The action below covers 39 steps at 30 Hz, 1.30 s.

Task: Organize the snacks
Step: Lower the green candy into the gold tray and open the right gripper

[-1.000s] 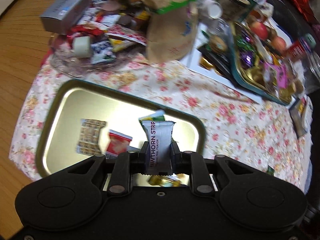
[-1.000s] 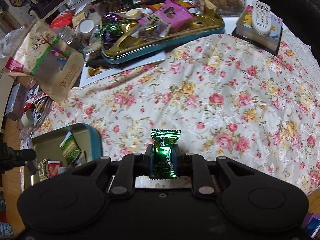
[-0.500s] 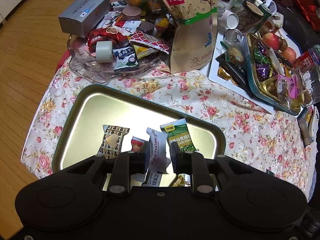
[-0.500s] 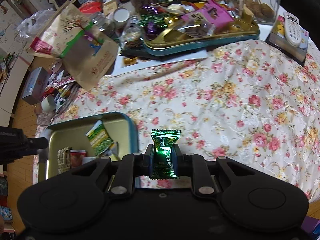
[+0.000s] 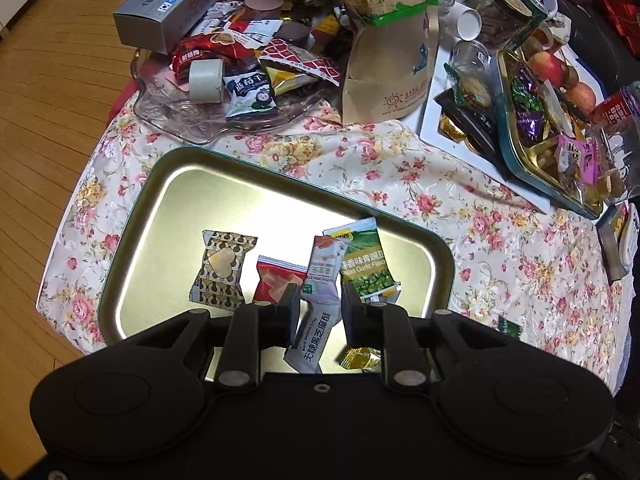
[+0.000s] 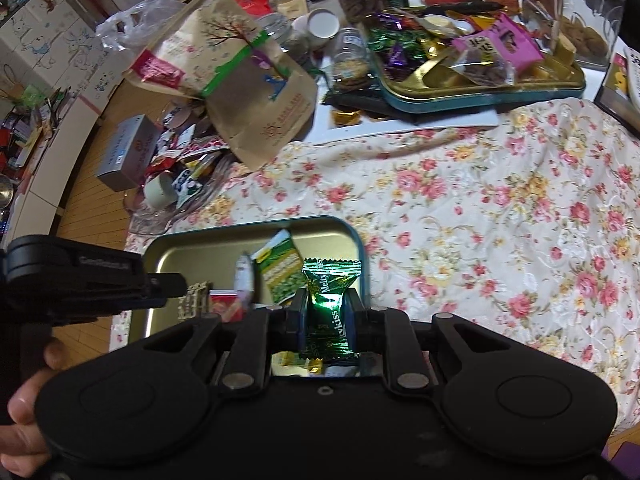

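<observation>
The left gripper [image 5: 320, 306] has its jaws parted around a grey packet [image 5: 320, 280], which stands loose between them without either pad pressing it, so it looks released over the tray [image 5: 168, 184]. The right gripper [image 6: 326, 312] has its jaws clenched on a green candy [image 6: 326, 304], held upright over the tray's near right corner and not yet set down. Around the grey packet, in the tray, lie a heart-print packet [image 5: 220, 268], a red packet [image 5: 276, 280] and a green pea packet [image 5: 366, 264], with a yellow wrapper [image 5: 356, 358] half hidden under the left gripper's body. So I judge the sorting only begun: a handful of snacks are in the tray, one is on its way, and many remain. Beyond the tray on the flowered desk [image 5: 460, 208] a glass dish [image 5: 208, 120] is heaped with snacks, beside a paper bag [image 5: 392, 48], and a second tin [image 6: 480, 88] farther off is also full. Whether the grey packet's lower end touches the tray floor cannot be told.
</observation>
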Tool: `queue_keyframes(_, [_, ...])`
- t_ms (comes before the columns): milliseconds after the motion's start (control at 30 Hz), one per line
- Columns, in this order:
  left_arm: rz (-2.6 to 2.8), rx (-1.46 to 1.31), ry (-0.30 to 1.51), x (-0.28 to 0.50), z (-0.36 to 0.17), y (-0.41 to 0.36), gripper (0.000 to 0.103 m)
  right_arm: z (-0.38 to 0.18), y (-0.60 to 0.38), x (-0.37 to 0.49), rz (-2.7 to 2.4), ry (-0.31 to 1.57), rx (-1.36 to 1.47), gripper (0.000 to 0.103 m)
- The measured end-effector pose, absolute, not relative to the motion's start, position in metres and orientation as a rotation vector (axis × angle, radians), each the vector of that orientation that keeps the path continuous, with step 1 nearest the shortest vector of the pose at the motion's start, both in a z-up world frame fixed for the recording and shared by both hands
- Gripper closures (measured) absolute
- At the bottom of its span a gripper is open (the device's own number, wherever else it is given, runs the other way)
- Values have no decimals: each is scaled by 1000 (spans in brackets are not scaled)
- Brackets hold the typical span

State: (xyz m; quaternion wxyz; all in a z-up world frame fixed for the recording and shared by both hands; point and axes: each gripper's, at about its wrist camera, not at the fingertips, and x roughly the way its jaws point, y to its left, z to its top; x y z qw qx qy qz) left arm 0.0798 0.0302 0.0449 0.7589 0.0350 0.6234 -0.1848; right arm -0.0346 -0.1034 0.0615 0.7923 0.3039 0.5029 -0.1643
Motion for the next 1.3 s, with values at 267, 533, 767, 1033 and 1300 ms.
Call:
queue_keyframes(267, [-420,99,1367,77,42,27,74,69,-79,-20,-275,1071,661,83])
queue_keyframes(533, [-418,92,1380,78,40,28,74,69,-72,-17,-245,1069,668,80])
queue_keyframes(767, [-431,100,1384,76,40,25,74,66,-73,-17,-257,1098,718,50])
queue_keyframes(1033, [-436,103,1390,76,40,26,74,60,-72,-16,-287,1134,683,36])
queue_keyframes(1300, [-436,110,1389,74,40,26,74,60,-72,-15,-261,1092,600,1])
